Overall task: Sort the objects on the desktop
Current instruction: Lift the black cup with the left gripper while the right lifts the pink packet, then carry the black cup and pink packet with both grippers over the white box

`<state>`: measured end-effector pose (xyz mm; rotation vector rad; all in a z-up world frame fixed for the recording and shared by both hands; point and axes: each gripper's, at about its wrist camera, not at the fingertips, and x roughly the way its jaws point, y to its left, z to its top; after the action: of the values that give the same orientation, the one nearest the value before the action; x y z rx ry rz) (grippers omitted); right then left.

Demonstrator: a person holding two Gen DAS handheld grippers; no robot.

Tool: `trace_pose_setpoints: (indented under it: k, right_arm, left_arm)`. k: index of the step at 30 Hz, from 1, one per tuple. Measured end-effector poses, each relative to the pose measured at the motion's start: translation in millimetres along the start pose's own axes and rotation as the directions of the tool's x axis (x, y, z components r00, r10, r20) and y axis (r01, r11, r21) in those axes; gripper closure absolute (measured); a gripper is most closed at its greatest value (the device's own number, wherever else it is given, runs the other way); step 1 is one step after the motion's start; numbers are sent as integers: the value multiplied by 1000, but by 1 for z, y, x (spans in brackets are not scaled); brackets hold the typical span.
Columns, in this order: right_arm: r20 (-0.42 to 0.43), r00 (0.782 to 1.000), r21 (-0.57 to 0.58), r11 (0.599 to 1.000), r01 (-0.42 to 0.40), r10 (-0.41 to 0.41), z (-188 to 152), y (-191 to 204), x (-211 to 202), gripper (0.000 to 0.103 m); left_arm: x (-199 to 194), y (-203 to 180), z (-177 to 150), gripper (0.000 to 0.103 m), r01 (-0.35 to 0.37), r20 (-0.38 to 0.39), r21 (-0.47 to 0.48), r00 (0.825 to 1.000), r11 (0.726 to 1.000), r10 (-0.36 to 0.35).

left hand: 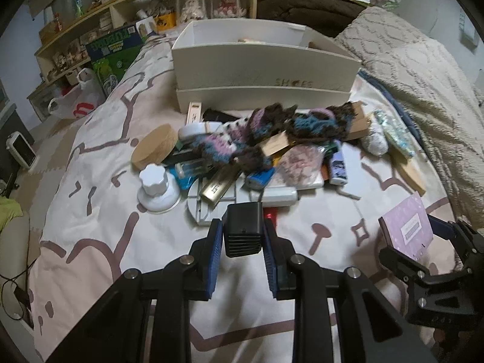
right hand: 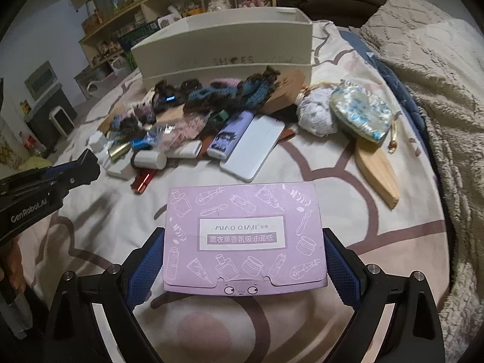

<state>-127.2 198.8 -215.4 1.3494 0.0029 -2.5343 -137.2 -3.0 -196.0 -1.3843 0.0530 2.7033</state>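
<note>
My left gripper (left hand: 243, 227) is shut on a small black ribbed block (left hand: 242, 242), held between its blue pads above the bedspread. It shows at the left edge of the right wrist view as the left gripper (right hand: 60, 175). My right gripper (right hand: 242, 233) is shut on a flat lilac box of blotting papers (right hand: 242, 236), gripped at its two short sides. In the left wrist view the lilac box (left hand: 407, 231) shows at the right. Beyond both lies a pile of small objects under a knitted scarf (left hand: 272, 130). Behind the pile stands a white open bin (left hand: 266, 69).
The pile includes a round wooden box (left hand: 155, 148), a white lidded jar (left hand: 155, 186), a white slab (right hand: 254, 151), a red lipstick (right hand: 142, 181) and a wooden paddle (right hand: 378, 172). A shaggy blanket (right hand: 438, 90) rises on the right. Cluttered shelves (left hand: 121, 15) stand behind.
</note>
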Motion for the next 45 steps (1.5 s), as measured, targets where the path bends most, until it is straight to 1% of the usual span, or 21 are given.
trace_pose_setpoints:
  k: [5,11,21,28,35,45]
  right_arm:
    - [39,999,-3,1000,12,-12,6,-5,-12,6]
    - [97,995,11,1000,11,-12,22,-12,-30,6]
    - [214,977,-20,1000,25,-20,61,-15,-60,6]
    - [275,962,-49,999,21,-7,101,-11,-68,6]
    - [321,947,-85,996,28,1,138,-5,-66,6]
    - [357,934,-82,997,6,23,188,-5,-50,6]
  left_arm:
    - [-12,-3,6,77,18,22,10,1000,1000,-18]
    - [-24,-7,22,77,42,62,21,997,999,-44]
    - [-38,-11,62,77,71,145,28,987,997,-75]
    - [-43,-12,95,77,78,202,37,976,996,-84]
    - [-41,-14,134,77,77,255,66,963,995,-92]
    - [-30,-5,181,77,78,324,45,942,996,-89]
